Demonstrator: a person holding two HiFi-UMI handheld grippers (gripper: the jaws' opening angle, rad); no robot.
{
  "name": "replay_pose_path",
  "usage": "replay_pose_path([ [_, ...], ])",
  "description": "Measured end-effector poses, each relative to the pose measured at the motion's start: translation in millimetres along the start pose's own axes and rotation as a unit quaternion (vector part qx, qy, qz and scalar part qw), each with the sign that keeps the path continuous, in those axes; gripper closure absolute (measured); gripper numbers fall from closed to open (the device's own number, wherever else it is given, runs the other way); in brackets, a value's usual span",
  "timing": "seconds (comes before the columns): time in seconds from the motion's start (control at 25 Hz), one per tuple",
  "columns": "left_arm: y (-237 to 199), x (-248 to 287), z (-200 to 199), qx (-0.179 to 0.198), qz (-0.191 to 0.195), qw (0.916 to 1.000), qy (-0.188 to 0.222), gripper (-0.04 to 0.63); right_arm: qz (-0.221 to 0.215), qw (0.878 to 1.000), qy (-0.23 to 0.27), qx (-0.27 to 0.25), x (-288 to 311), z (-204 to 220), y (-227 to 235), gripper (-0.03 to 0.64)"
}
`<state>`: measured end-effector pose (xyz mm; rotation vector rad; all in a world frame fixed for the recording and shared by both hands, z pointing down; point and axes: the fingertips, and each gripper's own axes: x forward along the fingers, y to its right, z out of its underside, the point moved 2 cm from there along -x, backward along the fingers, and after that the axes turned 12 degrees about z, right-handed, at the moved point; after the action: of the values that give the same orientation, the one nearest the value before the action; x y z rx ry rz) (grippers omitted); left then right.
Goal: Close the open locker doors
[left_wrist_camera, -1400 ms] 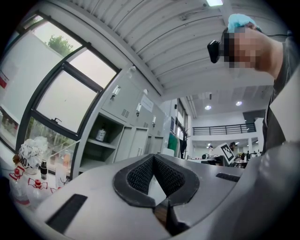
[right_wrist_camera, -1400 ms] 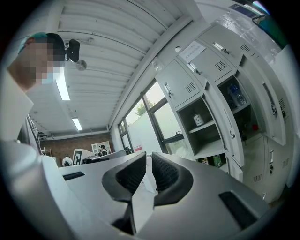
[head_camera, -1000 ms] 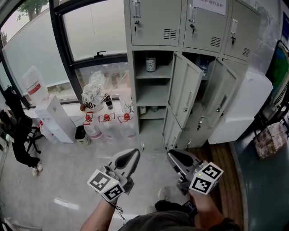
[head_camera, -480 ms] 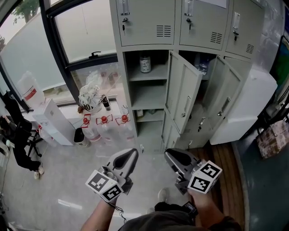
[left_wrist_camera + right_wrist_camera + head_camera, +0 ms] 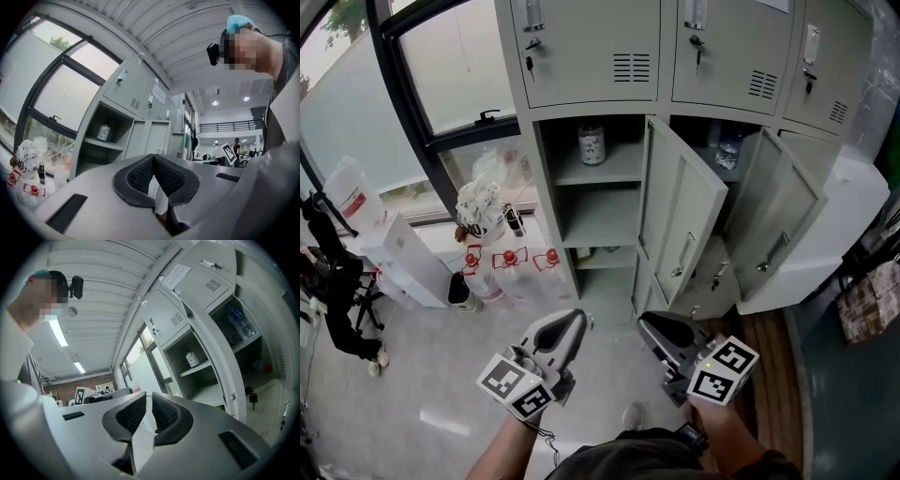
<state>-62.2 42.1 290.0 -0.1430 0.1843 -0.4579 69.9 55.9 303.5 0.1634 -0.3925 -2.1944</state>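
1. Locker doors (image 5: pixel 680 230) stand swung out from the grey locker (image 5: pixel 581 56). The nearer door (image 5: pixel 675 211) is just right of the open bay holding a jar (image 5: pixel 592 145). The second door (image 5: pixel 783 220) is further right, beside the bay with a bottle (image 5: pixel 727 148).
2. Both doors lie ahead of your fingers and off to the right. Each panel's long axis is upright.
3. Your right gripper (image 5: pixel 654 323) is the closer one to both doors. Your left gripper (image 5: pixel 572 321) faces the open shelf bay. Neither touches the locker.
4. The fingers of both grippers are closed, with nothing between them.
5. The nearer door appears hinged at its far edge, so you will probably need to press its right face and sweep it leftward.
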Motion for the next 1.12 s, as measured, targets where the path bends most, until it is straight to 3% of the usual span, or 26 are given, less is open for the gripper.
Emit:
replay_pose_path([
  [0.6,-36,76,7,-0.001,-0.009,0.9999,-0.007,0.588,-0.028,1.000,-0.005,-0.003,19,-22,64,0.577],
  [1.12,-42,102,13,-0.007,0.016,0.9997,-0.017,0.588,0.023,0.999,0.029,0.008,-8,-33,103,0.575],
])
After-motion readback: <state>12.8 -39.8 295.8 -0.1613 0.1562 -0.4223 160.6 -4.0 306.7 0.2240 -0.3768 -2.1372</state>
